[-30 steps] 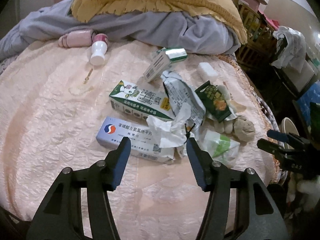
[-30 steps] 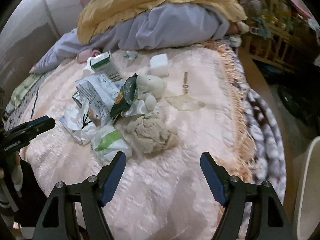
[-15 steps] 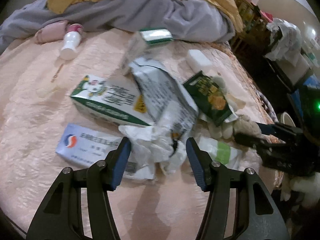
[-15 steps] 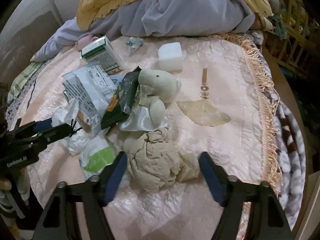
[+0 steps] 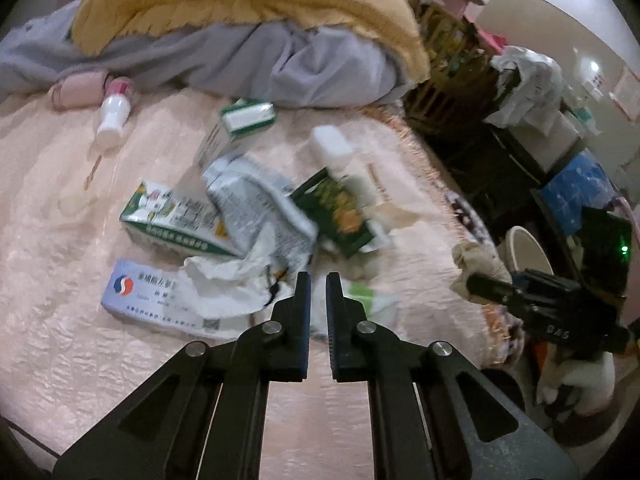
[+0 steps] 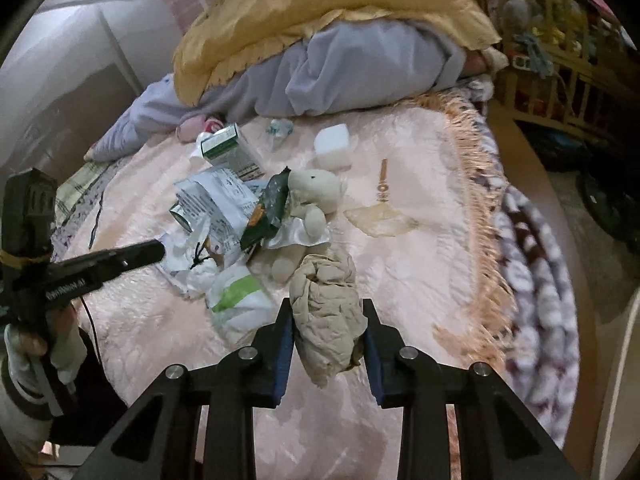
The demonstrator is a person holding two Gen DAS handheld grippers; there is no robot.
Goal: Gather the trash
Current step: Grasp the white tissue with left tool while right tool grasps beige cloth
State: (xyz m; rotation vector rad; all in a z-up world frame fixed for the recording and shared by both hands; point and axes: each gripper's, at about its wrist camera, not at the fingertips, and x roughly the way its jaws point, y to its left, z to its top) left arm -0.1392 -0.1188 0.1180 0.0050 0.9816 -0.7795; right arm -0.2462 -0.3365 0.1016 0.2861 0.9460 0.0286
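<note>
**Gripping the first wad, one tong empty**

Clenching both tongs is what I have just done. In the right wrist view my right gripper [image 6: 326,334] has gone from spread wide above the bedspread [image 6: 420,272] to grasping the crumpled beige wad [image 6: 328,312], its pads pressing on either side. The wad hangs lengthwise between the jaws, its long axis running roughly along the fingers, the loose end drooping toward me. In the left wrist view it sits near the bed's right edge, close to a pale round bin [image 5: 524,248] off the bed. I judge the first piece of trash secured and ready to carry there.

My left gripper [image 5: 318,280] has also just closed, but I see nothing between its jaws: they are pinched together with only a thin slit, just short of the white crumpled tissue [image 5: 236,280]. That looks like a missed grab, so I expect to reopen.

Farther out the pile waits: the blue-and-white medicine box [image 5: 140,292] lying lengthwise left to right, the green-and-white carton [image 5: 172,220], the silver wrapper [image 5: 256,200] and the dark green snack packet [image 5: 340,212]. Beyond stand a smaller green box [image 5: 244,120] and a white bottle [image 5: 114,116] pointing toward me. The stuffed bear [image 6: 312,196] is not trash, I think.
</note>
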